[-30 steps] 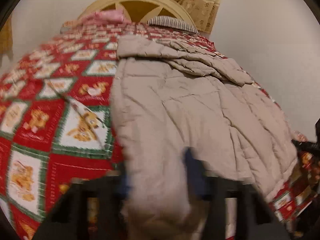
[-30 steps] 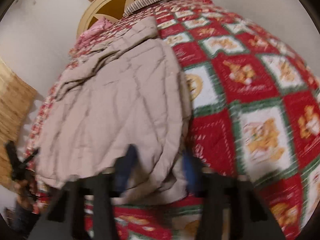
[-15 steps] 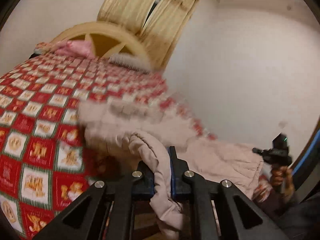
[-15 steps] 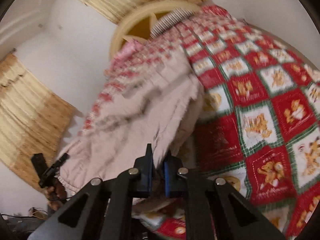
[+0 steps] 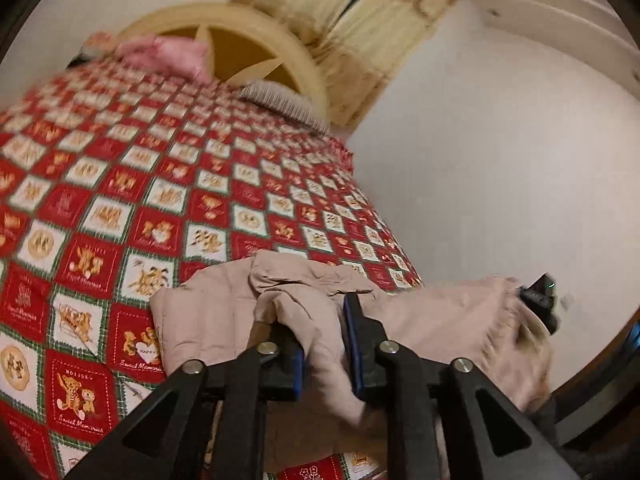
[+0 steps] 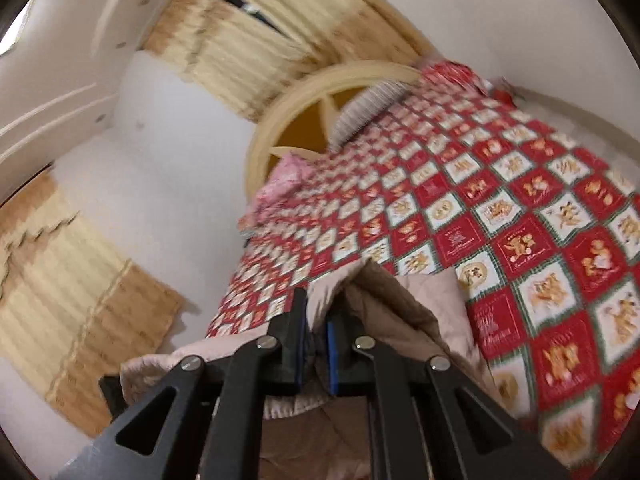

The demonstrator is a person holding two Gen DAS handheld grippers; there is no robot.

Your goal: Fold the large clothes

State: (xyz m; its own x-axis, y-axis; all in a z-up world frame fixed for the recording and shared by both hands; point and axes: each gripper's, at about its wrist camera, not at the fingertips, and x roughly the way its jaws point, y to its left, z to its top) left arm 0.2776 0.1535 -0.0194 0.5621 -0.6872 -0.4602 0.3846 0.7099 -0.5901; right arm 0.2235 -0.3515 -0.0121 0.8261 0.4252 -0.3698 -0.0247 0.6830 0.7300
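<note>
One beige quilted coat lies at the bed's six o'clock edge, and one red patchwork bedspread covers the bed. Two pillows lie toward twelve o'clock: one pink pillow and one striped pillow. Two grippers are counted, the left gripper and the right gripper.

1. The left wrist camera looked along its gripper, slightly downward, from the foot of the bed toward the headboard.
2. The right wrist camera faced the same headboard, strongly tilted.
3. Both views shared the bed and the near beige garment.
</note>
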